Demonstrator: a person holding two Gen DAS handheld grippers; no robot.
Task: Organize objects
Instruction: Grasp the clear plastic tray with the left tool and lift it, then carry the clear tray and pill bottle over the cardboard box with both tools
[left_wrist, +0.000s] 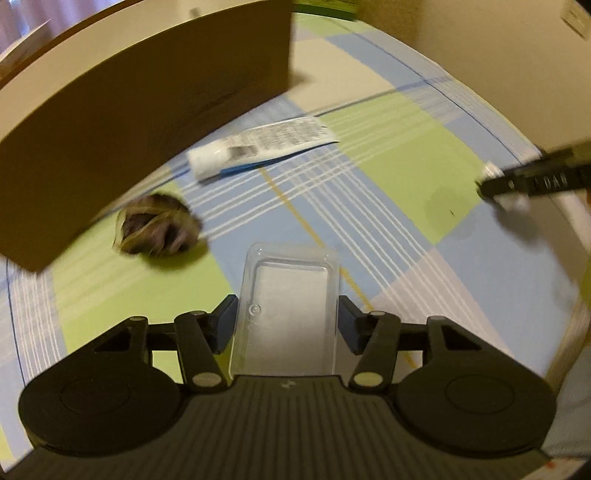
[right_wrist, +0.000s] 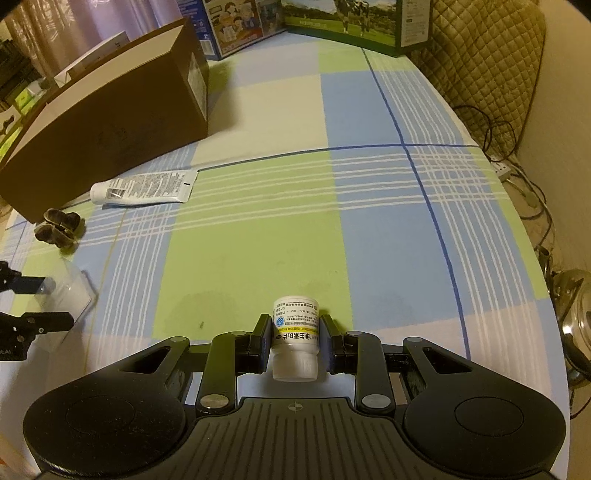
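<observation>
My left gripper (left_wrist: 287, 301) is shut on a clear plastic box (left_wrist: 291, 291), with its blue pads against both side walls, low over the checked tablecloth (left_wrist: 388, 155). The right wrist view shows that gripper (right_wrist: 59, 301) and the box (right_wrist: 70, 295) at the far left. My right gripper (right_wrist: 295, 318) is shut on a small white pill bottle (right_wrist: 295, 328), whose cap points toward the camera. The right gripper's tip (left_wrist: 498, 184) enters the left wrist view from the right. A white tube (right_wrist: 144, 188) and a dark bundled hair tie (right_wrist: 59, 225) lie beside a brown cardboard box (right_wrist: 110, 110).
Printed cartons (right_wrist: 236, 22) stand along the table's far edge. A quilted chair back (right_wrist: 480, 55), cables with a power strip (right_wrist: 502, 170) and a metal pot (right_wrist: 580, 306) lie beyond the table's right edge. The brown box (left_wrist: 129, 110) looms close on my left.
</observation>
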